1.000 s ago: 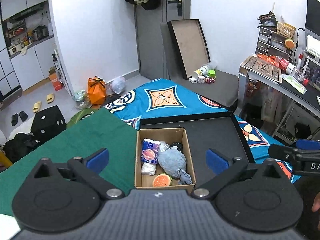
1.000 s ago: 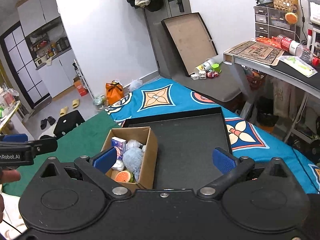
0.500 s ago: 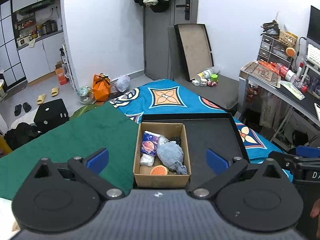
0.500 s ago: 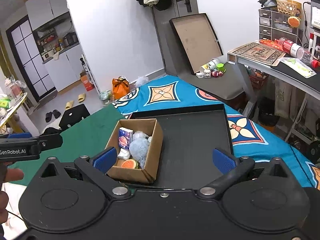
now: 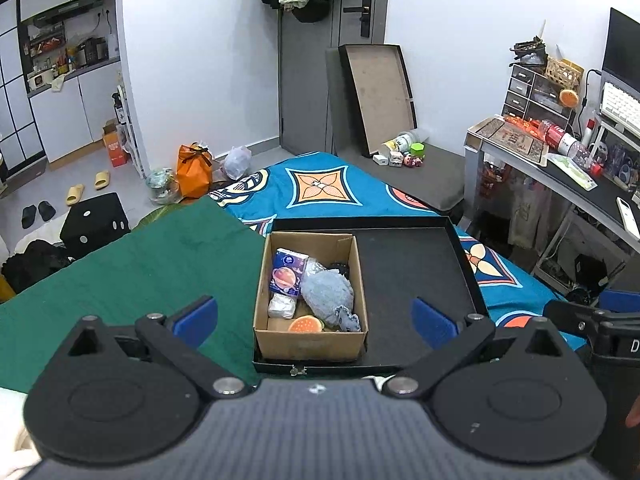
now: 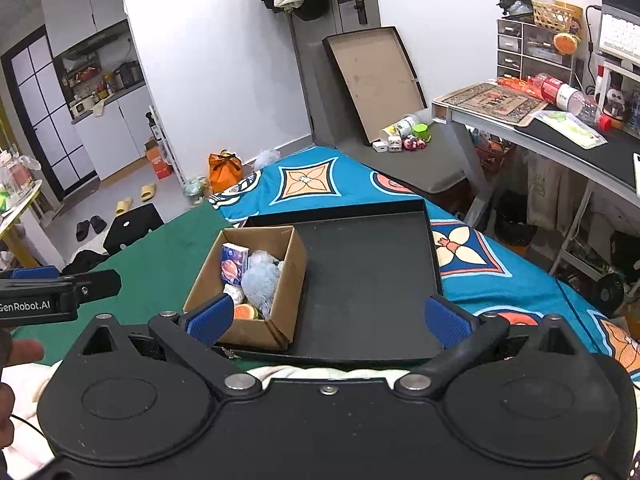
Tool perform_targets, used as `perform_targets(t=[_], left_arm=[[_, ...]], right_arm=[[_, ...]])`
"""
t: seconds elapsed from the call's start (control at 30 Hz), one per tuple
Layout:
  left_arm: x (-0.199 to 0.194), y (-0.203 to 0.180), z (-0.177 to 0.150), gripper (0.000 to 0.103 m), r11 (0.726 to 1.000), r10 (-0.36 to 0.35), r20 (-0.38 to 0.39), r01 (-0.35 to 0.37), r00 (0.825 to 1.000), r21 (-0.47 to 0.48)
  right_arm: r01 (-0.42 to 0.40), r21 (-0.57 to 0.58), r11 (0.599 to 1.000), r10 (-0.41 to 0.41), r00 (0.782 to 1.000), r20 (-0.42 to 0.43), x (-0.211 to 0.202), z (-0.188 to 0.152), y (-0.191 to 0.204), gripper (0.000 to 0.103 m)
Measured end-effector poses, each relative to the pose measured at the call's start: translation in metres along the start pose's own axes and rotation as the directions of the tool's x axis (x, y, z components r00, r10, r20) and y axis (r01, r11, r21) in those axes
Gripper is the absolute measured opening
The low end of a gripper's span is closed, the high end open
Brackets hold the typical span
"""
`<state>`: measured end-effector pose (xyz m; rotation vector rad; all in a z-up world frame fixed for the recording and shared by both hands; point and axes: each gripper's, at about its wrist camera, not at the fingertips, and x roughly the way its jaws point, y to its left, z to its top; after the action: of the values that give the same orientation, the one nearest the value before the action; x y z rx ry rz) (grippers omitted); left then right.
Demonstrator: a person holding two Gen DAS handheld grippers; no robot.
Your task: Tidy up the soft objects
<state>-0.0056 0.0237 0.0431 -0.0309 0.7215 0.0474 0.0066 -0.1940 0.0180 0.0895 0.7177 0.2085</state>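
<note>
We are holding both grippers back from the work, low in each frame, with nothing between the fingers. In the left wrist view the left gripper point(image 5: 314, 316) is showing its jaws wide apart, and just above it, at centre frame, the box point(image 5: 310, 344) is sitting in the left part of the tray point(image 5: 416, 268). The soft things are lying inside the box: a tissue pack point(image 5: 289, 272) at the back, a white packet point(image 5: 283, 306) below it, a blue plush point(image 5: 329, 295) to the right, and an orange toy point(image 5: 306, 324) at the front. The rest of the tray is showing bare.

We are judging that this fits either of two stages: the things waiting to be laid out on the tray, or already gathered into the box. The pictures are not settling which, so we are naming no pick.

In the right wrist view the right gripper point(image 6: 326, 318), jaws also apart, is covering the box's near left corner. That view is showing the tray's bare right half more fully, and the left gripper's side at the left edge of the frame; the left view is looking squarely down into the box.
</note>
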Motion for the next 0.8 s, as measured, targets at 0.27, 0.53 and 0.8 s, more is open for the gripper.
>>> perform_targets(t=[0.27, 0.53, 0.8], left_arm=[[-0.007, 0.000, -0.005, 0.103, 1.000, -0.009, -0.001, 0.009, 1.000, 0.003], [-0.013, -0.003, -0.006, 0.103, 1.000, -0.012, 0.006, 0.012, 1.000, 0.012], [-0.015, -0.002, -0.009, 0.103, 1.000, -0.012, 0.012, 0.012, 1.000, 0.010]], right_arm=[[-0.003, -0.009, 1.000, 0.003, 1.000, 0.000, -0.002, -0.004, 0.001, 0.103], [0.011, -0.025, 1.000, -0.011, 1.000, 0.006, -0.004, -0.007, 0.003, 0.103], [0.015, -0.025, 1.000, -0.015, 1.000, 0.005, -0.005, -0.010, 0.002, 0.103]])
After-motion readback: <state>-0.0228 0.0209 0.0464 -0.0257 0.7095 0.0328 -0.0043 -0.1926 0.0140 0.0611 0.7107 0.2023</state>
